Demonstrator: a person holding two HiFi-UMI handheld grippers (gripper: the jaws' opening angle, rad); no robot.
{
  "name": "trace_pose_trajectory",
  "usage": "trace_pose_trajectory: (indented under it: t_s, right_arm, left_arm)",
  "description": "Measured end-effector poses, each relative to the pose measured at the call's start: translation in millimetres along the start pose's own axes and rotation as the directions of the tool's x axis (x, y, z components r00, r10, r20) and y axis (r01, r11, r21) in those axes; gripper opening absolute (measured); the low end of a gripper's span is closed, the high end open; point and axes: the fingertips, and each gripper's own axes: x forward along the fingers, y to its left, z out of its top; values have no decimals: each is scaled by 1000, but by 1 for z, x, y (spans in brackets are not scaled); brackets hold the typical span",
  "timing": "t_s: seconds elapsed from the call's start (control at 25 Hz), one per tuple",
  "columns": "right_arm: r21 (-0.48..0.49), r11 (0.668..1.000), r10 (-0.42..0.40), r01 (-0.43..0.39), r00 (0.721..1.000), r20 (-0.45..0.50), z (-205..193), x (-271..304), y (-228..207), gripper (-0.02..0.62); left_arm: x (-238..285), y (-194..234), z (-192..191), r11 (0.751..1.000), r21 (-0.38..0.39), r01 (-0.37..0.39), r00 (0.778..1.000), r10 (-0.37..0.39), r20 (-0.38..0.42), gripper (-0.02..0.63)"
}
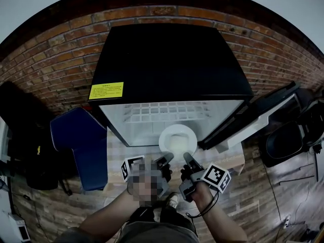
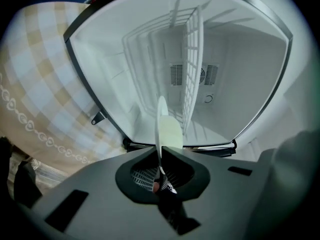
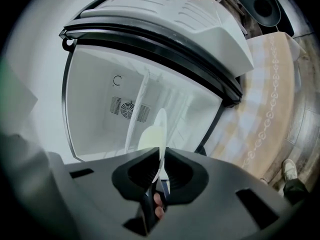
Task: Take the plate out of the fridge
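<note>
Our left tool [image 1: 166, 161] and right tool [image 1: 188, 160] each clench the round white plate [image 1: 177, 135] by its near rim. We judge it rigid, slick and breakable, so rim holds suit it.

Checkered cloth [image 1: 114, 151] (beige, white) carries 1 fridge [image 1: 167, 65], door open.
</note>
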Motion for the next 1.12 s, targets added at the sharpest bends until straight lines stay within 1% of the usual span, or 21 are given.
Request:
trace_pose_trajectory:
  t_s: [0.16, 0.24, 0.36, 0.44, 0.56, 0.64, 0.84, 1.0, 1.12]
  right_arm:
    - [-24, 1000, 20, -20, 1000, -12, -4, -12, 21, 44]
    - [-20, 999, 27, -27, 999, -22, -7, -18, 30, 44]
    - [-6, 999, 52, -53, 998, -32, -13, -25, 45, 43]
    - [-27, 998, 50, -51, 998, -38, -15, -32, 53, 43]
    - [-36, 996, 85, -87, 995, -45, -21, -39, 72, 43]
    - [-61, 993, 94, -97, 994, -49, -23, -45, 83, 42]
    - [-90, 988, 121, -126, 991, -60, -30, -58, 105, 41]
    - [-94, 977, 185, -192, 980, -79, -39, -63, 127, 41]
    - [-92, 969, 222, -231, 970, -97, -48, -66, 142, 41]
  left_arm:
    - [-15, -18, -7, 1000, -12, 14, 1000, -14, 11, 29]
    - [-22, -27, -10, 1000, -12, 15, 1000, -15, 8, 29]
    - [-34, -40, -13, 1000, 3, 18, 1000, -18, 1, 29]
    - [-42, -49, -16, 1000, 11, 27, 1000, -27, 2, 29]
    - [-54, -63, -20, 999, 13, 50, 999, -50, 10, 30]
    - [-62, -74, -22, 998, 22, 63, 998, -63, 13, 30]
    - [-81, -97, -27, 996, 58, 71, 997, -72, 13, 29]
    - [-97, -112, -30, 993, 92, 79, 996, -82, 27, 29]
    - [-109, -122, -32, 991, 93, 93, 995, -97, 35, 29]
